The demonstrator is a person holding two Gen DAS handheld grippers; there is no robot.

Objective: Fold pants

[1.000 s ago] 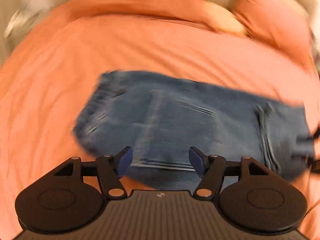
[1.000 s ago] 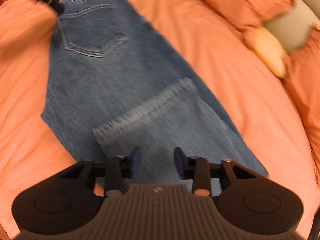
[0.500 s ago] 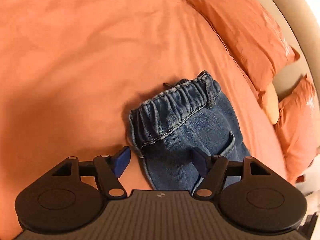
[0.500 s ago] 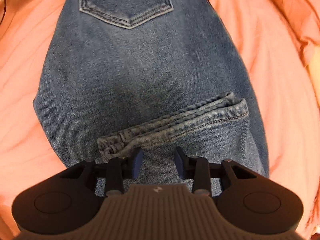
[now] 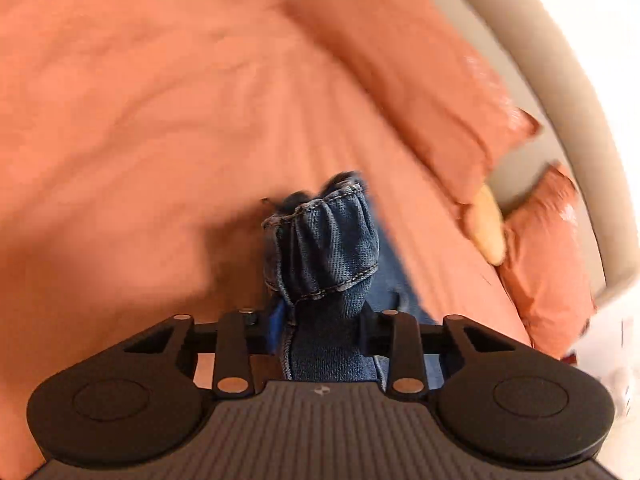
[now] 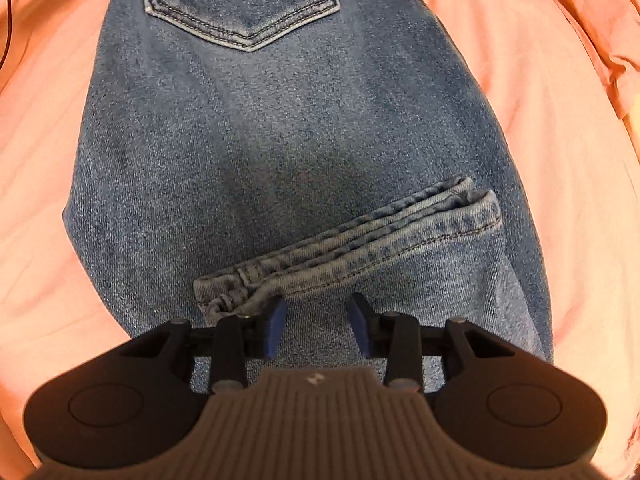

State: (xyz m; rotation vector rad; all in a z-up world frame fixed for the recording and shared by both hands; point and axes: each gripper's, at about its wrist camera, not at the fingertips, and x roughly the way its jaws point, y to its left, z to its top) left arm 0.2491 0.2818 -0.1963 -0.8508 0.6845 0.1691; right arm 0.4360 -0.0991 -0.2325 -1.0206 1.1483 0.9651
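Left gripper jaws closing, bunched elastic waistband of jeans pinched between pads. Right gripper pointed down at folded-back leg hem, jaws partly apart, denim beneath but nothing clamped (contact unclear). Jeans laid pocket-up on orange bedsheet, pillows well apart. Risks: only top layer of waistband caught, so layers separated on lift; hem fold dragged skew if cloth pulled by one side alone; sheet snagged.
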